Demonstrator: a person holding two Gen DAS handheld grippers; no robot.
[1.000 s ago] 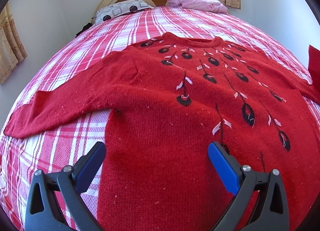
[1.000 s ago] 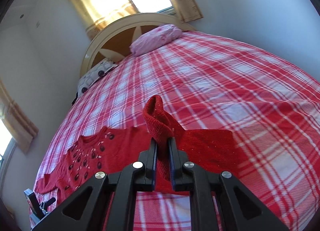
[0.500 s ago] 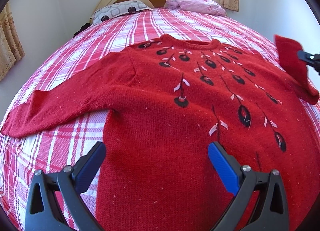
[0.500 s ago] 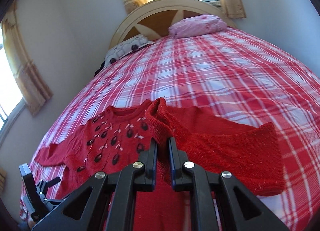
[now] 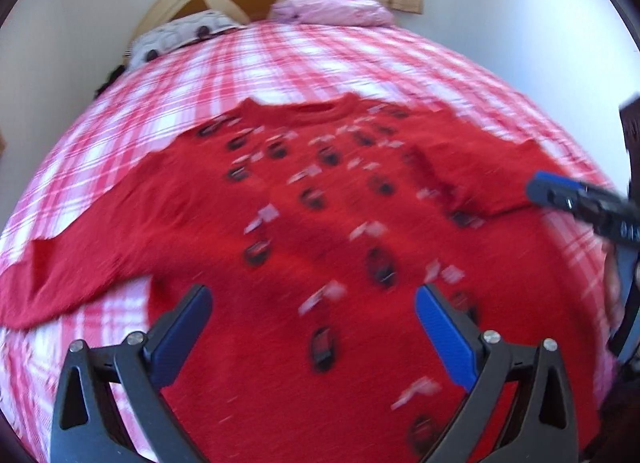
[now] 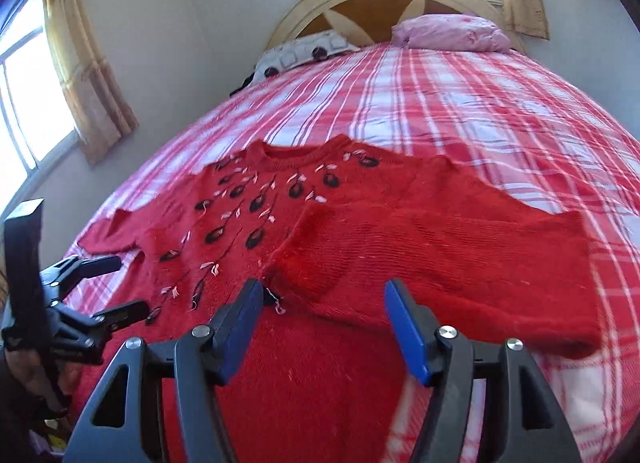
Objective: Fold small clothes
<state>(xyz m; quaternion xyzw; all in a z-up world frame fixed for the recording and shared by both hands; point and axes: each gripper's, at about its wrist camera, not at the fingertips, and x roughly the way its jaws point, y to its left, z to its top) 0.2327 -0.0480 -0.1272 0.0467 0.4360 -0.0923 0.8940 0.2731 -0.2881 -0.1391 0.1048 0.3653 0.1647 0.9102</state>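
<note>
As right gripper [image 6: 322, 327] opens, sweater [image 6: 320, 383] beneath

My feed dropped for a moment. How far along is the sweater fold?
Done: one sleeve lies folded across the red sweater on the bed. In hand: nothing; the right hand-held gripper is opening with no cloth between its pads, and the left hand-held gripper is open. Left: the other sleeve, spread out, then the body folds.
</note>
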